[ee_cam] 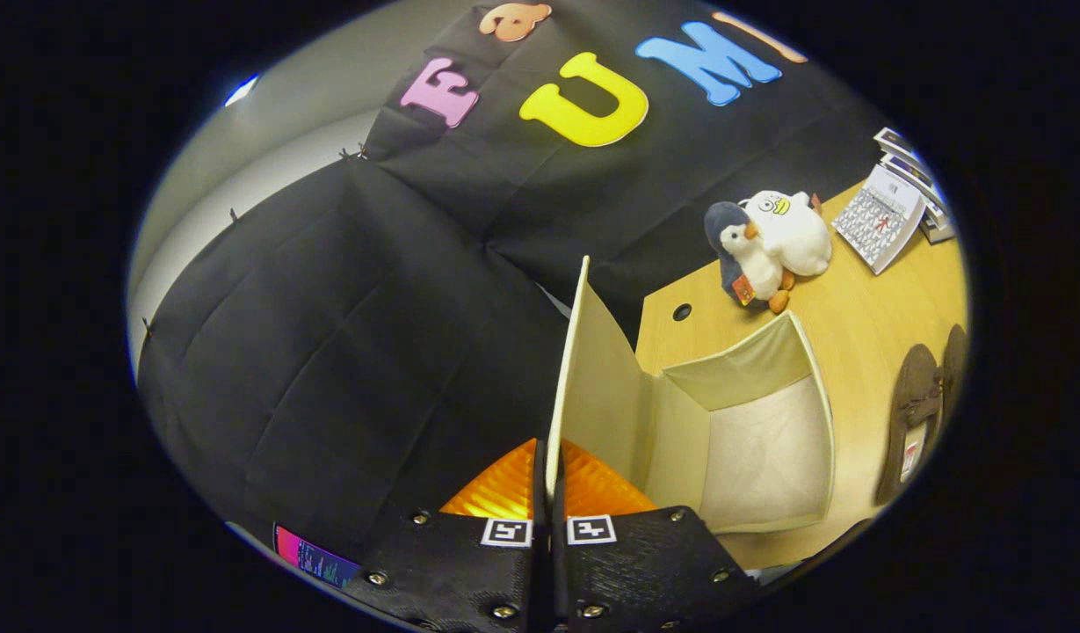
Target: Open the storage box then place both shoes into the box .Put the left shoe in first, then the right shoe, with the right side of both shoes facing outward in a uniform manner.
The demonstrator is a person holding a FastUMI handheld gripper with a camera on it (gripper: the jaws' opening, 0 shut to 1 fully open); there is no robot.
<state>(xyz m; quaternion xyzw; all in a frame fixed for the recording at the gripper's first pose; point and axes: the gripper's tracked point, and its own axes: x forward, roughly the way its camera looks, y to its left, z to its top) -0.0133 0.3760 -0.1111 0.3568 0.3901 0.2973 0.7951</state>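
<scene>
Fingers (553, 479) pressed together on the lower edge of the lid (592, 369), one finger on each face, so the lid is pinched between them. Lid is a thin cream panel, seen nearly edge-on, raised steeply and standing up from the near side of the box (816, 413). Box is cream fabric, open, sitting on the wooden worktop (856, 308) just ahead of the fingers and to their right; its pale inner walls and floor are visible, and nothing is seen inside. The two shoes (917, 413) are dark brown, lying side by side on the worktop just beyond the box's right wall, apart from it; a light label shows inside the nearer one. Which shoe is left and which is right cannot be told. Further back on the worktop, beyond the box, two plush toys (768, 242) lean together: a grey-and-white penguin in front and a white one behind. A desk calendar (882, 215) stands to their right, near the worktop's far end. A round cable hole (682, 311) is in the worktop between the lid and the toys. Black cloth wall (346, 334) behind the lid and to its left.
</scene>
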